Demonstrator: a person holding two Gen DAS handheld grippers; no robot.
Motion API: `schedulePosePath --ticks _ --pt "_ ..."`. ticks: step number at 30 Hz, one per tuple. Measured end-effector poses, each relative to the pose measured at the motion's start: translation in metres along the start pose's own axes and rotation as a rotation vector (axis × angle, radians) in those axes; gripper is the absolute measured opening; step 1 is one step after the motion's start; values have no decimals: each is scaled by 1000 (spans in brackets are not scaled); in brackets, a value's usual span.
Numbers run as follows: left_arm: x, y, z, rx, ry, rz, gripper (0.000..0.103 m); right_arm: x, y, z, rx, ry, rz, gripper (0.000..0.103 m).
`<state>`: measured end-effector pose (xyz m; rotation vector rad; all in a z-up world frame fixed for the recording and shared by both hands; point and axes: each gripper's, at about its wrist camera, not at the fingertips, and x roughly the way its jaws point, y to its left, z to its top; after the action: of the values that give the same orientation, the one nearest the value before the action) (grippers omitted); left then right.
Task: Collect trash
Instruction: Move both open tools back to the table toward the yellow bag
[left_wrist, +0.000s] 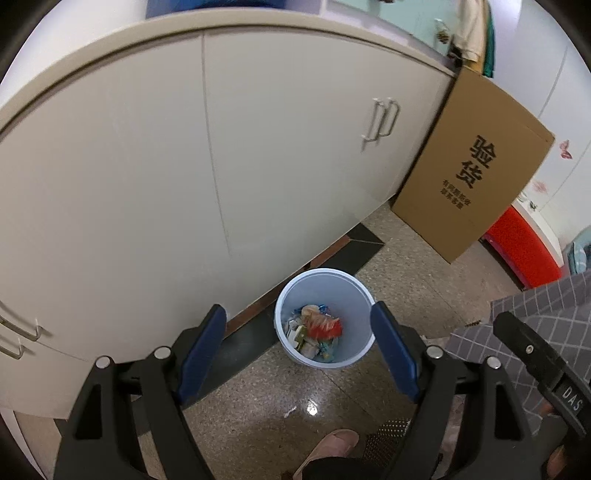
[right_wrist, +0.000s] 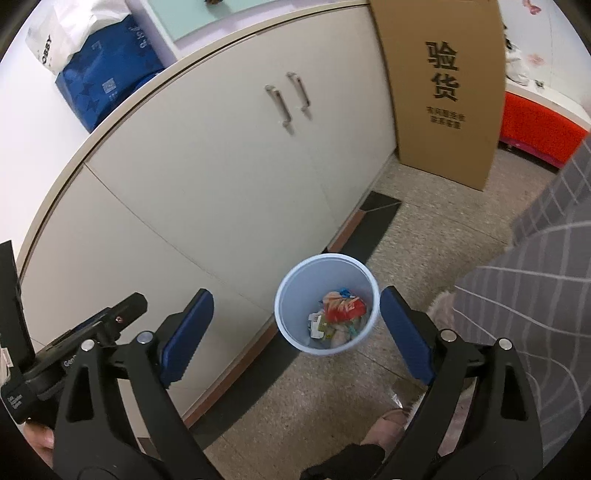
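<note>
The pale blue wastebasket (left_wrist: 324, 317) stands on the speckled floor (left_wrist: 424, 266), just beside the base of the white cabinet (left_wrist: 147, 166). It holds crumpled wrappers (left_wrist: 317, 328), among them a red-and-orange packet (right_wrist: 341, 306), filling only the bottom part.

The left gripper (left_wrist: 299, 350) hangs above the basket with its blue pads wide apart and nothing between them. The right gripper (right_wrist: 297, 332) is likewise spread and empty, also looking down on the basket. A flat cardboard box (right_wrist: 443, 92) leans against the cabinet end, well apart from the basket.

Handling, as judged: the basket appears to be thin plastic, light, with a smooth wall that may flex and slip under a pinch. The rim is the stiffest available hold; clamp one pad inside and one outside the wall. The wrappers appear light, soft and crushable, and may shift or spill if the basket tilts. Keep it upright when lifting.
</note>
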<state>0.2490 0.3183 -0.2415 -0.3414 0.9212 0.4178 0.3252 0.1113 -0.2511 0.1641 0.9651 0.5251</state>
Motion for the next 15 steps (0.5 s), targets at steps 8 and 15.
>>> schedulePosePath --ticks 8,15 --pt "-37 -25 -7 39 -41 -32 78 -50 -12 0 13 -32 -22 90" --pt "-95 -64 -9 88 -136 -81 81 -118 -22 8 10 -117 0 91"
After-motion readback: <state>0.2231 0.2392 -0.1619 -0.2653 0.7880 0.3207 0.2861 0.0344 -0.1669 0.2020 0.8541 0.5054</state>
